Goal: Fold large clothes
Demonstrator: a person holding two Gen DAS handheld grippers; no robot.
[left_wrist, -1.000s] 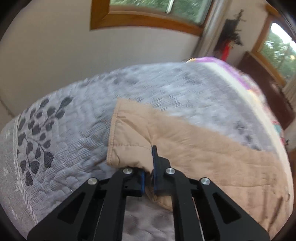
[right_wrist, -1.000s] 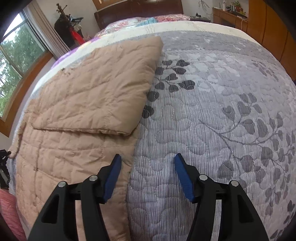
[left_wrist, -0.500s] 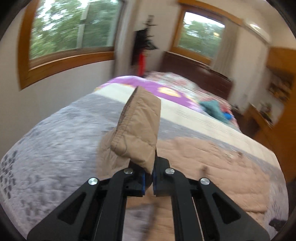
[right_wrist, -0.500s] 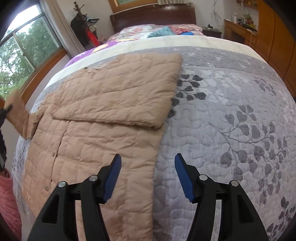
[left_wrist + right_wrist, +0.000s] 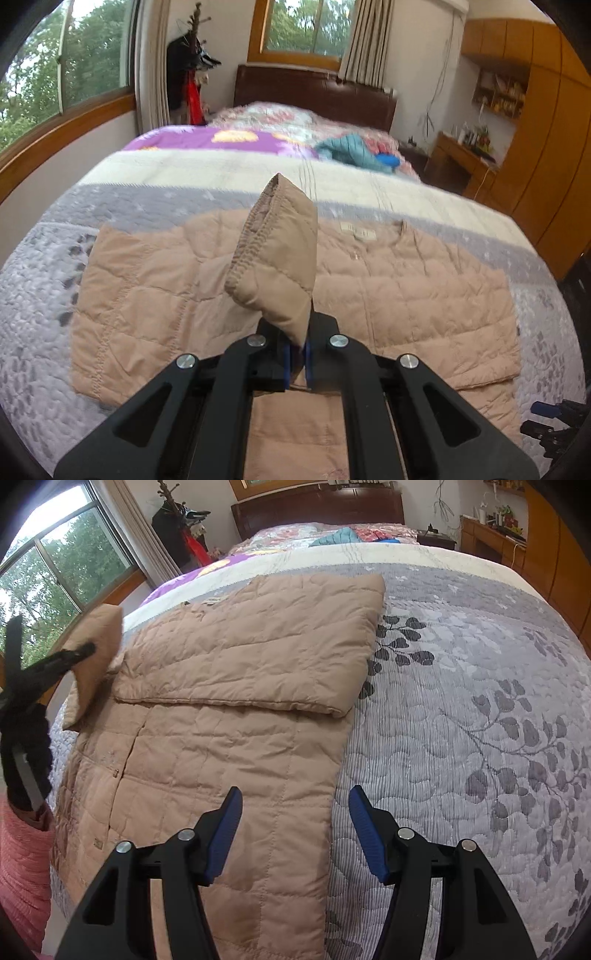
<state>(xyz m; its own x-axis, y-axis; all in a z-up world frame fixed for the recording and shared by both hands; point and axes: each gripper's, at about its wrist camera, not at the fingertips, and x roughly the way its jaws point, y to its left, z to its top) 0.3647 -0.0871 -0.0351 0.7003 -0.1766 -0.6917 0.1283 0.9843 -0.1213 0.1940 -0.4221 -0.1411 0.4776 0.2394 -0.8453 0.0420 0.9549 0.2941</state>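
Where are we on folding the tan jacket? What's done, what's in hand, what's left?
Done: one sleeve lies folded flat across the chest of the quilted jacket on the grey bedspread. In hand: the left gripper is shut on the other sleeve's cuff, lifted above the body. The right gripper hangs open, empty, over the jacket's side edge. Left: lay that sleeve down, then probably fold the body.

Tan quilted jacket (image 5: 229, 738) hem cut off at bottom edge, shelf items (image 5: 502, 92) too small to identify, teal bundle (image 5: 351, 149) at bed's far end blurred.
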